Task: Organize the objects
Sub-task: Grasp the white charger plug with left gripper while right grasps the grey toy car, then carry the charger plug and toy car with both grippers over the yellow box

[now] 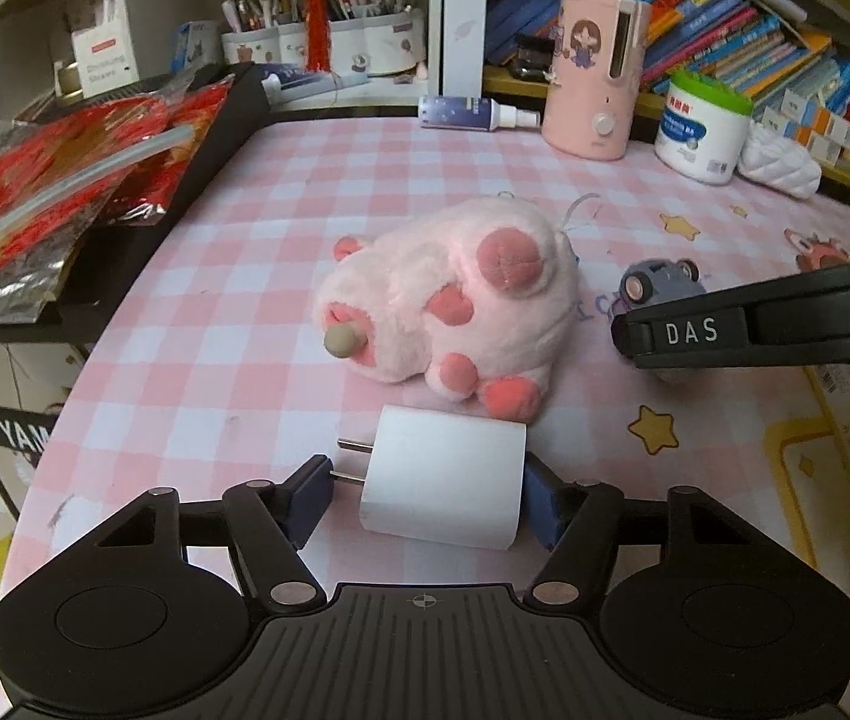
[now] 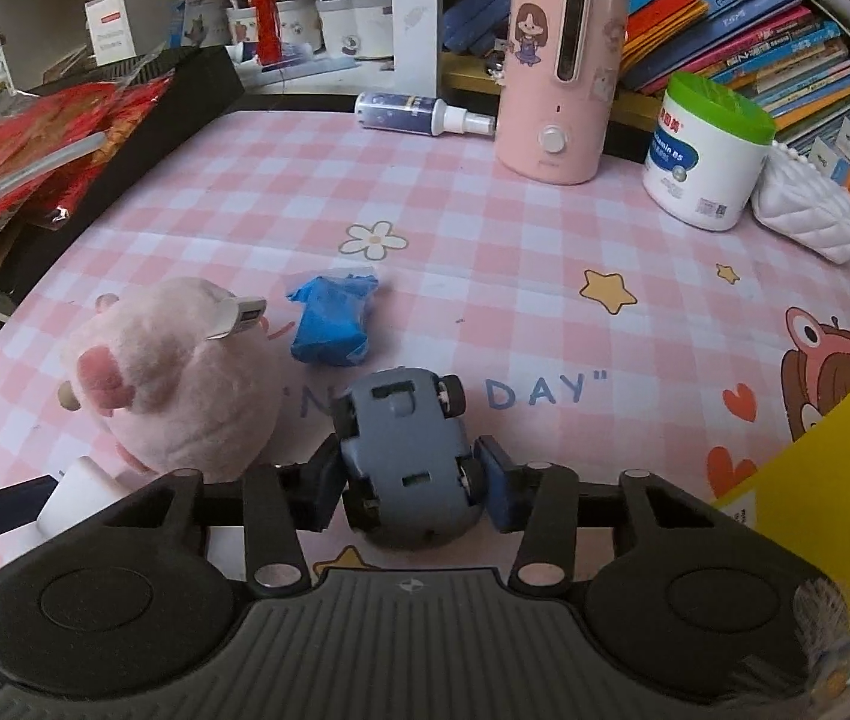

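Left gripper [image 1: 425, 501] brackets my white charger [image 1: 445, 477] at six o'clock on the surface [image 1: 257, 276], right gripper [image 2: 410, 483] clamps the toy car [image 2: 407, 456]; I'd close squarely before lifting.

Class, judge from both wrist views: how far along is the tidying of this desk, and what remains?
Nothing looks put away yet. In hand: the left claw brackets the charger, with one pad on its side and the other at a prong; the right claw closes around the upturned toy car. Left: the plush, blue packet and spray bottle lie loose on the checked cloth.
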The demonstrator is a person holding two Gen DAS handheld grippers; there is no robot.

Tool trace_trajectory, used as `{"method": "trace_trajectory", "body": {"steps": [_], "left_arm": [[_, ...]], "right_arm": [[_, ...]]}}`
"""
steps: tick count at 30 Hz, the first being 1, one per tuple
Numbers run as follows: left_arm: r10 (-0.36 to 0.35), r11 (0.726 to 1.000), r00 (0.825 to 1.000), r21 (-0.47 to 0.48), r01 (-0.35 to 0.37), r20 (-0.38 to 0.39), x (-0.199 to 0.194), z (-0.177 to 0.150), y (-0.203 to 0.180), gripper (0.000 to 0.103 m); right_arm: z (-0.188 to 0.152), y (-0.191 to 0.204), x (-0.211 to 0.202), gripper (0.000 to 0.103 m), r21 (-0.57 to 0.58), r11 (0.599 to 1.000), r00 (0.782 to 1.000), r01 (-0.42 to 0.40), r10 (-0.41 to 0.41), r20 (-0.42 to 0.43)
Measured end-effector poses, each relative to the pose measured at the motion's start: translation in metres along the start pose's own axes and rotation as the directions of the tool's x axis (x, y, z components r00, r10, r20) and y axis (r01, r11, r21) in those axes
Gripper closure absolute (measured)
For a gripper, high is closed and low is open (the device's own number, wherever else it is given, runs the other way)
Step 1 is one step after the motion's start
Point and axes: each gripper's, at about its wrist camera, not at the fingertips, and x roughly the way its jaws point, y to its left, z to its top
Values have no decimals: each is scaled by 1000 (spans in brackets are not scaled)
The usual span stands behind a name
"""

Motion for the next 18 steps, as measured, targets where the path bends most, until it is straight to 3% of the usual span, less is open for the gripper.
{"method": "trace_trajectory", "body": {"steps": [18], "left_arm": [[-54, 992, 995, -108, 62, 80, -78, -25, 21, 38]], "right_arm": [[-40, -1, -84, 62, 61, 997, 997, -52, 48, 57]]}}
